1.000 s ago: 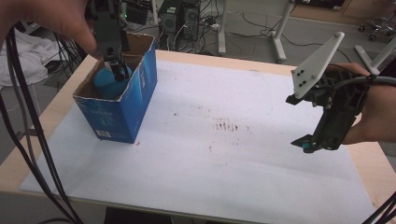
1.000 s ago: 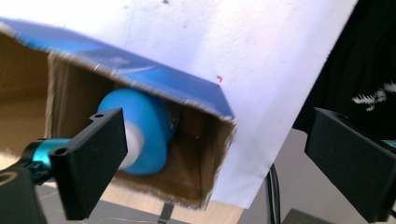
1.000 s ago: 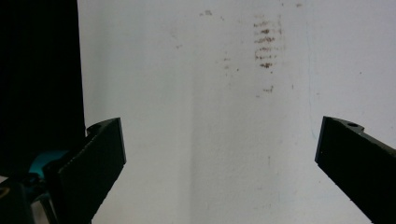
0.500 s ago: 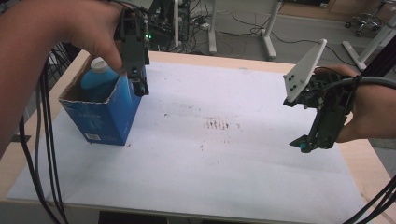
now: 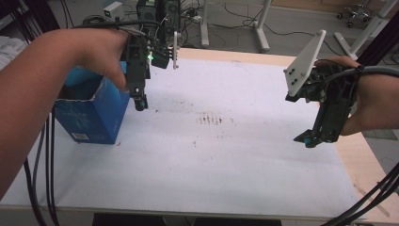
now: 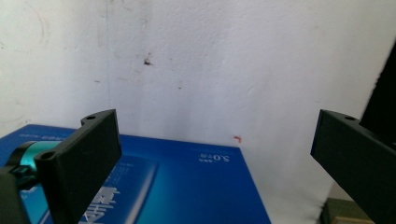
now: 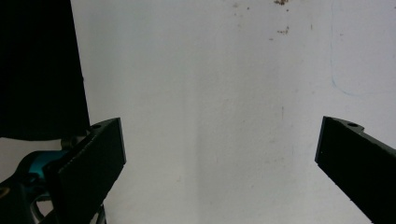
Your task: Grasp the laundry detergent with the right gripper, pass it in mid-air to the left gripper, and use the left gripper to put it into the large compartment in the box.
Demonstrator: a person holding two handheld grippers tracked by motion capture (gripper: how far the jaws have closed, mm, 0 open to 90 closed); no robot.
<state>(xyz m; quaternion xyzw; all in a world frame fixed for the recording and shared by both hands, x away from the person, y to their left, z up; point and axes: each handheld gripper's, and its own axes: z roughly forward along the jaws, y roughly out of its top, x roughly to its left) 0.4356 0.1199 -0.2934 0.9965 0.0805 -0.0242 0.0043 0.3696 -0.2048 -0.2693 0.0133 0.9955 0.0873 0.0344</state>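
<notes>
Blue box (image 5: 94, 115) is seen on the white bench (image 5: 226, 155), just beside the left claw (image 5: 139, 102), spread wide and empty; the right claw (image 5: 308, 140) is likewise wide.

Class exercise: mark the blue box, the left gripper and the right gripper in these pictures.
blue box (image 5: 96, 120): high view, on its front side wall.
left gripper (image 5: 139, 103): high view, at its jaw tips beside the box.
right gripper (image 5: 308, 140): high view, at its jaw tips above the table.

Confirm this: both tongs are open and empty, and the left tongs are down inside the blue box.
Not quite. The left tongs are open and empty, but they hang outside the blue box, just beside its right wall, as the high view shows. The right tongs are open and empty too.
</notes>
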